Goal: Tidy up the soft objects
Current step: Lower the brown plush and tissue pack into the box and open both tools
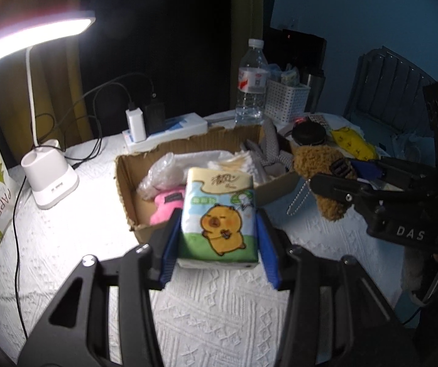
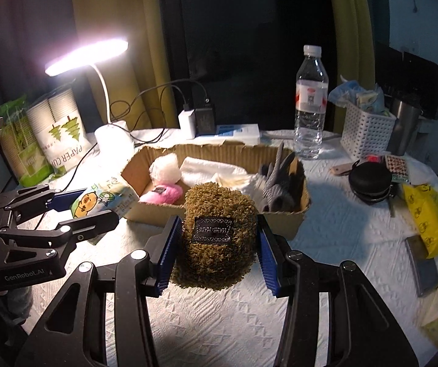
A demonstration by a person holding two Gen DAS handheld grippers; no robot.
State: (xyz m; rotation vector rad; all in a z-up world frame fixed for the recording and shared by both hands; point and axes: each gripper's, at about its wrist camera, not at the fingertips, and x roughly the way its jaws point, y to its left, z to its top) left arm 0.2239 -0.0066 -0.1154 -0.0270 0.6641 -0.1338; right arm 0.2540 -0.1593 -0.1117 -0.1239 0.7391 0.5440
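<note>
Left gripper (image 1: pixel 219 229): black angular linkage arms, triangular cut-outs, silver screw heads at pivots, ribbed blue pads on fingers (image 1: pixel 170 244). Right gripper (image 2: pixel 216 238): same black frame, silver screws, blue ribbed pads. Seen from left wrist view, right gripper body carries white letters "DAS". Seen from right wrist view, left gripper body reads "GenRobot.AI".

A lamp (image 2: pixel 86 52) is glaring over the table (image 2: pixel 341 232), which is wearing a white textured cloth. Mustard curtains (image 2: pixel 109 30) are hanging behind, framing a dark window (image 2: pixel 234 30). A bluish wall (image 1: pixel 372 15) is showing at the right.
</note>
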